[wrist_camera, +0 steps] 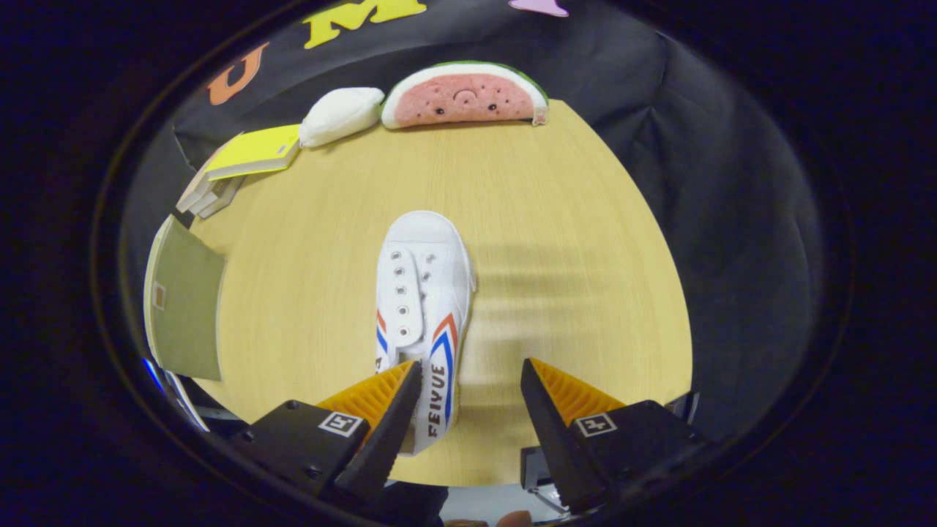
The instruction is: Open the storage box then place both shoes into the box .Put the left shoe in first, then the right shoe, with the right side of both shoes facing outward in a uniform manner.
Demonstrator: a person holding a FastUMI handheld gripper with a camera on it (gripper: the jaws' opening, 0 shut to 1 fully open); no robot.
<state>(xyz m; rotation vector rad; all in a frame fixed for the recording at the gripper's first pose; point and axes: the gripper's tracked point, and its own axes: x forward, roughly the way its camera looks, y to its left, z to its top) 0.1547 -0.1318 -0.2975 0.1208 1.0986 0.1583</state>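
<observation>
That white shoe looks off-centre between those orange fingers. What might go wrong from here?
1. The gripper is open, and the white shoe lies close by one finger with a wide gap to the other. Closing now may nudge or twist it rather than pinch it.
2. The fingers are near the heel end only, so the long toe could sag or swing when lifted.
3. The green panel stands near the table edge; a swinging shoe might hit it.

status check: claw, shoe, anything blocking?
Claw open, nothing gripped. White shoe flat on the table, heel end between the fingers, against the left one. Nothing blocking; books and watermelon cushion far beyond.
</observation>
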